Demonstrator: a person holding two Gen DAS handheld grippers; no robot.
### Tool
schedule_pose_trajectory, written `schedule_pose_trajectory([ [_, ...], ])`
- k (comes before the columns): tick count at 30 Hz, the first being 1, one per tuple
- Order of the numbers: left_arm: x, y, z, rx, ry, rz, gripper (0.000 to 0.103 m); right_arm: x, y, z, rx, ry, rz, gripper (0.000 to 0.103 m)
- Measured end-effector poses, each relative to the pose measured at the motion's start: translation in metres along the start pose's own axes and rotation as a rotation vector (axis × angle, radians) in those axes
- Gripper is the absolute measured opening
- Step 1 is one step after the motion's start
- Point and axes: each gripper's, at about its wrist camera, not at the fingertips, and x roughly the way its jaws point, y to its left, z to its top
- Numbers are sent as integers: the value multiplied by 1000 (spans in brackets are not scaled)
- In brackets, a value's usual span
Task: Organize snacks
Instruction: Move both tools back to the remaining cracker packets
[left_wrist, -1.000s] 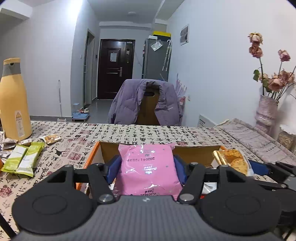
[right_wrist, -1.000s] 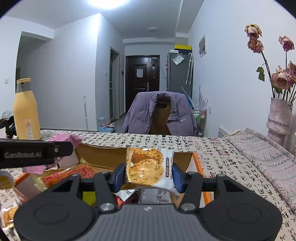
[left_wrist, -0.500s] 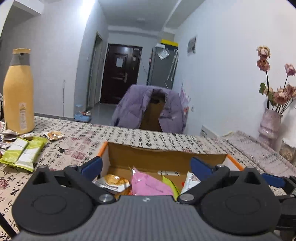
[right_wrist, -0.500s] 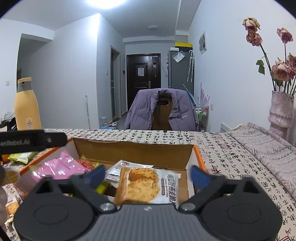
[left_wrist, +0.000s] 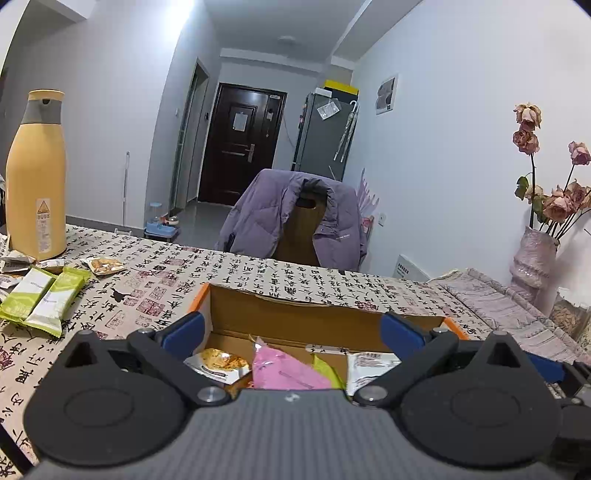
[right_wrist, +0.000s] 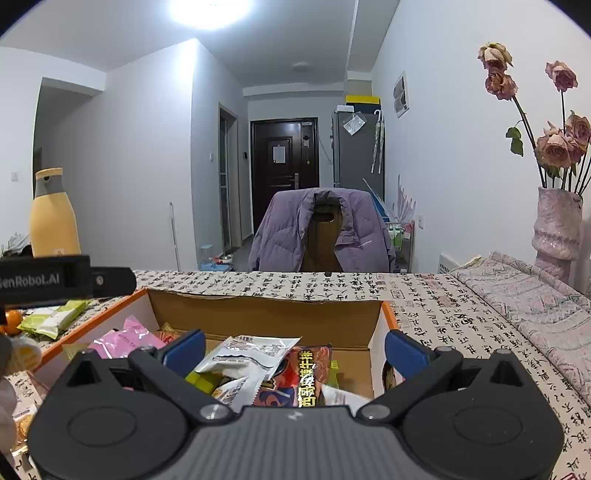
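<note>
Cardboard box (left_wrist: 295, 317), orange-rimmed, open-topped, stood on the table (left_wrist: 258, 273) under a calligraphy-print cloth, toward the near edge.

Left gripper (left_wrist: 293, 334): jaws stood wide apart, blue pads empty, poised over the box's near side. Between and below the pads lay a pink snack packet (left_wrist: 284, 369) in the box, touching neither pad. Beside it on the left, a white packet with an orange biscuit picture (left_wrist: 218, 363); on the right, a yellow-green wrapper (left_wrist: 327, 371) and a white printed packet (left_wrist: 369, 367).

Right gripper (right_wrist: 293, 349): jaws likewise spread wide, holding nothing, above the right half of the box. Beneath the gap lay a silver-white packet (right_wrist: 251, 350) and a dark red packet with yellow characters (right_wrist: 306, 376), both loose in the box and clear of the pads.

Outside the box, toward the table's left edge: two green-and-white packets (left_wrist: 40, 295) side by side, a small biscuit packet (left_wrist: 103, 265) just beyond them, and a tall yellow bottle with grey collar (left_wrist: 37, 184) upright near the far left corner.

Far edge: chair draped with a purple jacket (left_wrist: 295, 221). Right edge: textured vase of dried roses (right_wrist: 557, 225) on a folded patterned fabric.
</note>
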Motion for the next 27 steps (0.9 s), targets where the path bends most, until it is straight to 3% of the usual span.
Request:
schedule_pose_trajectory([
  [15,-52,3,6,44,-5,3,103,-42,23,11,-32,25,25,103],
  [27,-106,21,-25,73,16,-18,103,-86,45,-15,-25,76,29,103],
])
